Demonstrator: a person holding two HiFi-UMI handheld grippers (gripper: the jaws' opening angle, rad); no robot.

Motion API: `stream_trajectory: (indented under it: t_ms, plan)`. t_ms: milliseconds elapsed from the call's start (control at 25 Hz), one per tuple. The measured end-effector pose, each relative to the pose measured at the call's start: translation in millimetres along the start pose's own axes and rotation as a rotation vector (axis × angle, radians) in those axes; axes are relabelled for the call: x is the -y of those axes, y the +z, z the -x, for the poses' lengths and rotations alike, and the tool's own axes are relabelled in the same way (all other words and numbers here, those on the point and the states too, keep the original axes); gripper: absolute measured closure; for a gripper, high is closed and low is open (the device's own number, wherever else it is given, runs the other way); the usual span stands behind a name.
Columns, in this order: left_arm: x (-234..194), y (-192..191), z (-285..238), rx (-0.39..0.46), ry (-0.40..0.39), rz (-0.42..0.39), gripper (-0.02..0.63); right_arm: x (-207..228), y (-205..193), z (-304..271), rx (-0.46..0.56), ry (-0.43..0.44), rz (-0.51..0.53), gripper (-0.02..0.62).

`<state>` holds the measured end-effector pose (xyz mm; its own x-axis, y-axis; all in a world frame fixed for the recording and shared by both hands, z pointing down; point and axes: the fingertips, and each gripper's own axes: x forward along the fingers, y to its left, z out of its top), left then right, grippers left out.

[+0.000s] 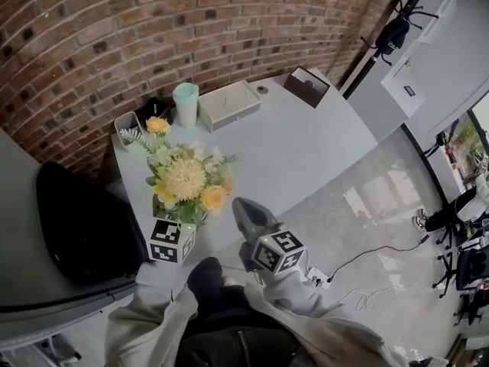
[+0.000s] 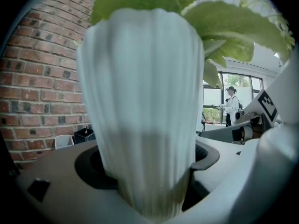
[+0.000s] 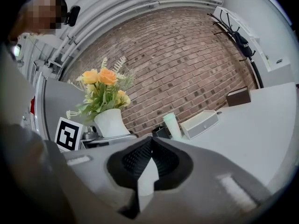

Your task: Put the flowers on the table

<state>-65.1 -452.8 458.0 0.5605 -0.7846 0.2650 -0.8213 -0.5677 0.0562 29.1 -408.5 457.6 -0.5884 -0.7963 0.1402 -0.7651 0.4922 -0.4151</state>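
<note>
L gripper (image 1: pixel 177 222) clamped wide on vase (image 2: pixel 145 101) of flowers (image 1: pixel 187 178); R gripper (image 3: pixel 148 164) jaws together, empty. Vase prob fragile, top-heavy, so hold low

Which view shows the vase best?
Right gripper view: nearly the whole vase shows side-on under its flowers. Left gripper view shows only its ribbed body; in the head view the flowers mostly hide it.

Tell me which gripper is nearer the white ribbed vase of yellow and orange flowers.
Left. The left gripper grips the white ribbed vase between its jaws; the right gripper, shut and empty, sits apart to its right.
</note>
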Motion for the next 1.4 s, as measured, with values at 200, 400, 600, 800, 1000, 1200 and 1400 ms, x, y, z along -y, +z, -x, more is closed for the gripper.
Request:
stream_trajectory:
  t_ms: [200, 400, 600, 800, 1000, 1200, 1400]
  plan:
    - [-31.8, 2.6, -32.7, 0.005, -0.006, -0.001, 0.175, 9.3, 1.7, -22.6, -0.012, -0.042, 0.05, 0.597]
    - [-57.9, -22.1, -74.1, -0.031, 0.026, -0.063, 0.175, 27.1, -1.0, -42.4, -0.013, -0.081, 0.061, 0.596]
    - [-66.0, -29.6, -110.0, -0.016, 0.019, -0.12, 0.175, 51.9, -6.2, -56.9, -0.025, -0.141, 0.064, 0.596]
    - [-68.3, -38.8, -138.3, -0.014, 0.009, -0.149, 0.175, 66.7, -20.8, -62.0, -0.064, -0.187, 0.089, 0.596]
    - [-62.3, -47.5, -153.0, 0.004, -0.01, -0.173, 0.175, 79.5, -24.9, -56.4, -0.076, -0.218, 0.071, 0.596]
    - [-59.8, -44.5, -156.4, 0.02, -0.016, -0.183, 0.173, 84.8, -23.9, -56.3, -0.064, -0.22, 0.041, 0.596]
    - [-58.6, -47.2, -158.6, 0.017, -0.017, -0.198, 0.173, 84.9, -23.2, -59.0, -0.074, -0.218, 0.057, 0.595]
